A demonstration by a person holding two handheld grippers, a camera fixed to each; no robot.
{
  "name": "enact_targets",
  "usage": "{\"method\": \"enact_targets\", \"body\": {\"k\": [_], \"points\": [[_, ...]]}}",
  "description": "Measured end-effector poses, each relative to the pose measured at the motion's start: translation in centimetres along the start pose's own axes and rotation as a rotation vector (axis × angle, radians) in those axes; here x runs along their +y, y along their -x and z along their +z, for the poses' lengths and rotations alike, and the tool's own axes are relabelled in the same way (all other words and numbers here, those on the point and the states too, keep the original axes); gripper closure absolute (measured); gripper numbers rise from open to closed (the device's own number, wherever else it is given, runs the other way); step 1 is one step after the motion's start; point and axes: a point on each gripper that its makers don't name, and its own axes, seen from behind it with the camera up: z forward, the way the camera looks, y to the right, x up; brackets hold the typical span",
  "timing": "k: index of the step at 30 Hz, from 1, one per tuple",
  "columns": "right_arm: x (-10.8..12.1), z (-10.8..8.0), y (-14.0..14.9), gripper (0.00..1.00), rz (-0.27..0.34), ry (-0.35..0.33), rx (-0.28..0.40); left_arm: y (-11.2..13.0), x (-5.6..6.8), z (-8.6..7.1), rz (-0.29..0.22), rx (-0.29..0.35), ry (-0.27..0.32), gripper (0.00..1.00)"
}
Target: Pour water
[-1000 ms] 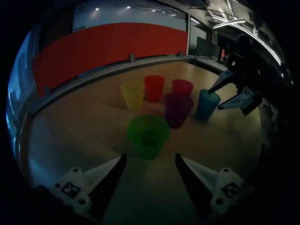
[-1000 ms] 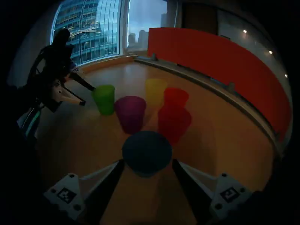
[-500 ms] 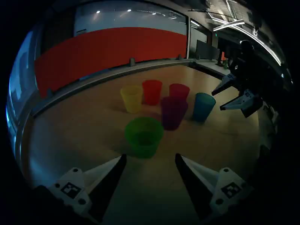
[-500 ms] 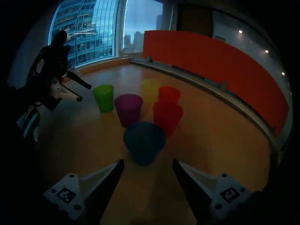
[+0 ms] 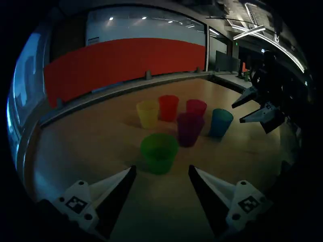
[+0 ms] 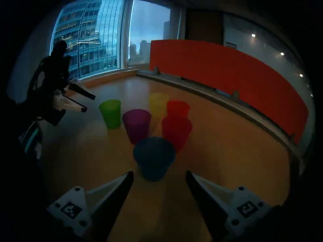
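Six cups (image 5: 189,128) clustered, contents too dim to tell, green cup (image 5: 159,152) just ahead of released left claw (image 5: 161,167), blue cup (image 6: 154,157) ahead of released right claw (image 6: 159,172), both claws farther back than before.

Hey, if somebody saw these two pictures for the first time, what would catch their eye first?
A cluster of bright cups on the wooden table: the green cup nearest the open left gripper, the blue cup just ahead of the open right gripper. Behind runs a long red wall panel, and tall windows show city towers.
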Motion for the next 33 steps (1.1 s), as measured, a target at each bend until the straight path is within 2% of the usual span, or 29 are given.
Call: {"method": "enact_targets", "body": {"k": [6,14,20,33], "points": [[0.7,-1.0,-1.3,0.0,0.021,0.032,0.049,-0.9,-0.9,-0.9,-0.001,0.041,-0.038,0.04],[1.7,-2.7,-2.9,0.0,0.057,0.099,0.13,-2.7,-2.9,-2.3,-0.016,0.139,-0.136,0.04],[3.2,-3.8,-4.1,0.0,0.05,0.186,0.191,-4.0,-4.4,-3.5,-0.041,0.211,-0.207,0.04],[6.7,-5.7,-6.7,0.0,0.12,0.363,0.345,-6.9,-6.1,-5.8,-0.07,0.354,-0.32,0.04]]}}
